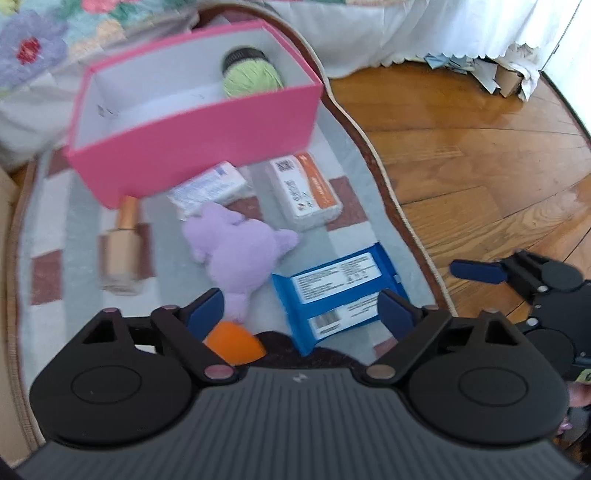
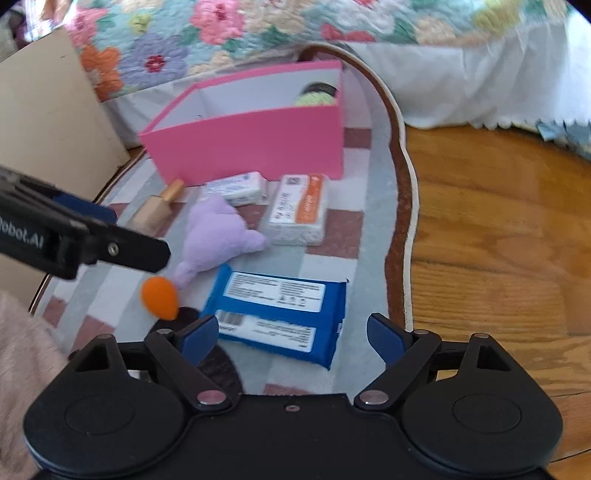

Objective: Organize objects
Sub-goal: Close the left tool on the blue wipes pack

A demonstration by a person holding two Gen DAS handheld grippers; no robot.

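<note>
An open pink box (image 1: 192,147) stands on the rug and holds a green yarn ball (image 1: 251,77). In front of it lie a white packet (image 1: 210,188), a white and orange packet (image 1: 306,192), a foundation bottle (image 1: 122,251), a purple plush toy (image 1: 240,251), an orange egg-shaped sponge (image 1: 232,343) and a blue wipes packet (image 1: 332,295). My left gripper (image 1: 301,310) hovers open over the plush's tail and the blue packet's left half, gripping nothing. My right gripper (image 2: 291,332) hangs open over the blue wipes packet (image 2: 280,310), its pads clear of it.
The checked rug (image 1: 343,147) ends in a curved border, with wooden floor (image 1: 480,147) to the right. A bed with a floral quilt (image 2: 221,29) and white skirt stands behind the box. A beige board (image 2: 48,110) rises at the left, and a fuzzy pink sleeve (image 2: 22,369) shows low left.
</note>
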